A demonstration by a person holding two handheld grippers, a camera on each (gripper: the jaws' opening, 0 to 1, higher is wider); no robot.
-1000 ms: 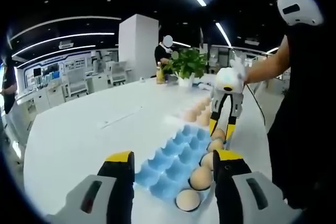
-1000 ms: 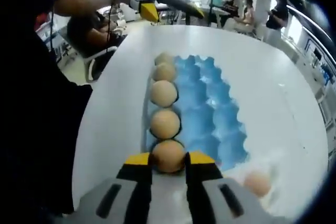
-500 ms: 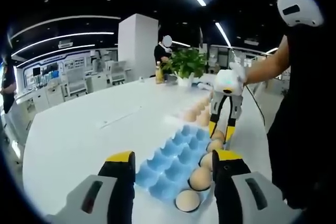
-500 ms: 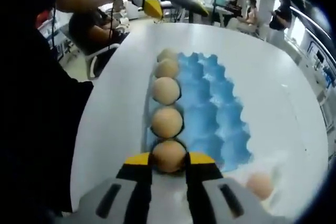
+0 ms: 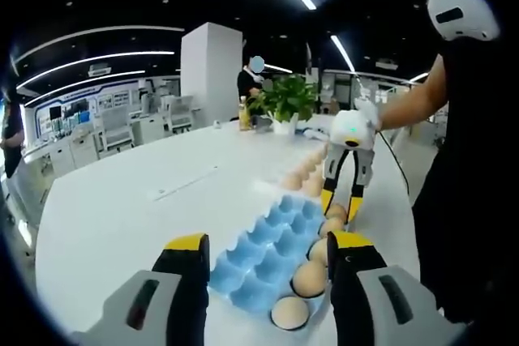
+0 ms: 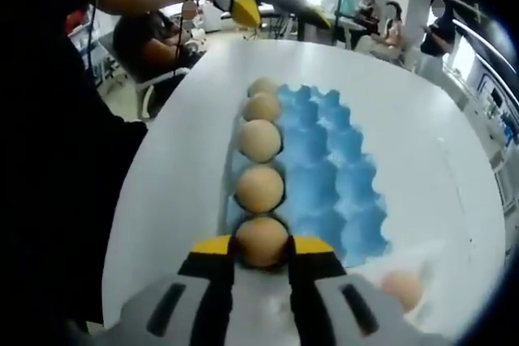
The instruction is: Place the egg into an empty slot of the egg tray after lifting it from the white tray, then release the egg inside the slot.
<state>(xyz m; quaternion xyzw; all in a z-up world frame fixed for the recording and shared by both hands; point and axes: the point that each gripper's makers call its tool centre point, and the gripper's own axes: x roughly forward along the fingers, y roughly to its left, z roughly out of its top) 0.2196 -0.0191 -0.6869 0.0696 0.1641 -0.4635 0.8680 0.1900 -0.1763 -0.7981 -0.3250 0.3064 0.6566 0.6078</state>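
Your white table (image 6: 422,143) takes up most of both views. On it sits the blue egg tray (image 6: 328,172), w/ one edge row filled by five eggs and the other slots bare blue. Beyond the tray's far end in your left gripper view lies the white tray (image 5: 284,176), w/ a few more eggs on it; a potted plant (image 5: 285,96) stands further back.

Your right gripper (image 6: 261,247) has its yellow-tipped jaws closed in on the egg (image 6: 261,240), touching it on both sides; that egg sits at the end slot of the filled row, nearest you. Can't tell if it rests fully down in the cup.

Your left gripper (image 5: 268,250) hangs above the tray's other end, jaws spread wide, nothing btwn them.
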